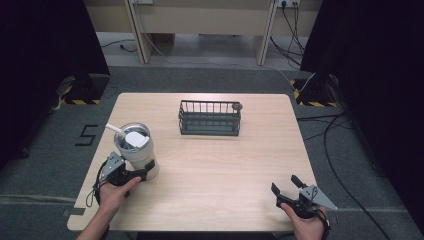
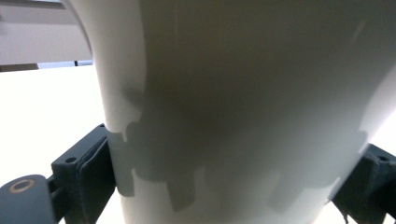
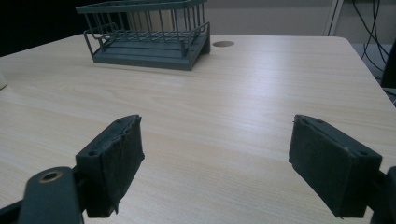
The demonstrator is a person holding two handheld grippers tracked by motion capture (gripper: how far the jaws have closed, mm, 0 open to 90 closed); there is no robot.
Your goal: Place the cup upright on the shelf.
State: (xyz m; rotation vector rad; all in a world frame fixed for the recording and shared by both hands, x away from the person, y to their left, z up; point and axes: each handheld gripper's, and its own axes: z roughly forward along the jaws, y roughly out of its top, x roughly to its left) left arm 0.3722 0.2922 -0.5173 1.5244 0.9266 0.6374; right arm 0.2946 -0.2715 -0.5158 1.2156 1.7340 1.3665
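Gripping the lower body of the white tumbler [image 1: 136, 150], the left gripper [image 1: 131, 175] comes in from the near-left edge of the tabletop [image 1: 215, 175], the person's left hand [image 1: 114, 192] behind it and the forearm angled up from the bottom of the high view. In the left gripper view its black fingers [image 2: 88, 175] press on either side of the tumbler's pale wall [image 2: 243, 107] — clenched on it. The tumbler stands upright at the near-left of the tabletop, with a lid and a white straw [image 1: 115, 131] leaning out to the left.

At the near-right corner the right gripper [image 1: 286, 186] sits low over the wood, held by the right hand [image 1: 307, 225]; its fingers [image 3: 114, 161] are spread wide with nothing between them.

Counted: one tumbler, one straw, one dark wire basket [image 1: 210, 117], two grippers. The basket stands towards the far middle of the tabletop, well apart from both grippers, with a small round cable hole [image 3: 223, 44] just beside its right end. Bare wood lies between the tumbler and the basket.
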